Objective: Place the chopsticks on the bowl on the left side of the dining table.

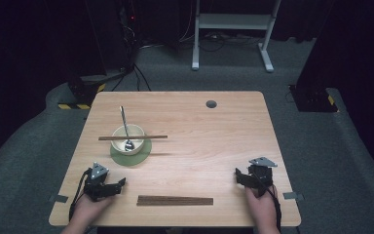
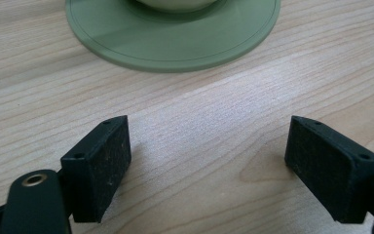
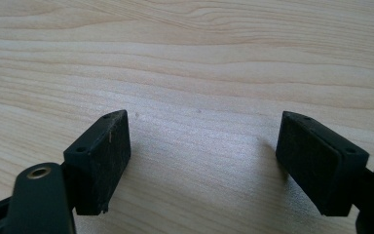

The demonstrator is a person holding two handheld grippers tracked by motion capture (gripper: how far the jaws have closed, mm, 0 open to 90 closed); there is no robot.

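Overhead first: light wooden table [image 1: 214,146] w/ a cream ceramic bowl [image 1: 128,139] sitting on a round green saucer [image 1: 141,153] at its left half. We saw a metal spoon [image 1: 124,127] resting in the bowl, handle leaning out toward the far side, and a dark wooden chopstick [image 1: 133,138] laid flat across the rim, bridging it; we judged that as a tidy resting spot so the stick wouldn't roll. A second dark wooden strip, prob. the paired chopsticks [image 1: 175,200], lay along the near edge, between the two hands and apart from both. Left gripper [image 1: 111,187] sat near the front-left corner, just short of the saucer, jaws spread, nothing in them. Right gripper [image 1: 243,176] sat near the front-right corner, well apart from the bowl, also spread and empty. Both hands rested low at the table edge, which read to us as a parked pose.

Left gripper view: both black pads wide apart over bare wood grain, nothing btwn them; the green saucer [image 2: 173,36] filled the top, bowl base just peeking above it. So that gripper faced the bowl setup, the nearest thing to it.

Right gripper view: pads again wide apart, bare tabletop [image 3: 190,63] ahead, no object w/in the gap. We couldn't tell from it which piece that hand would go for.
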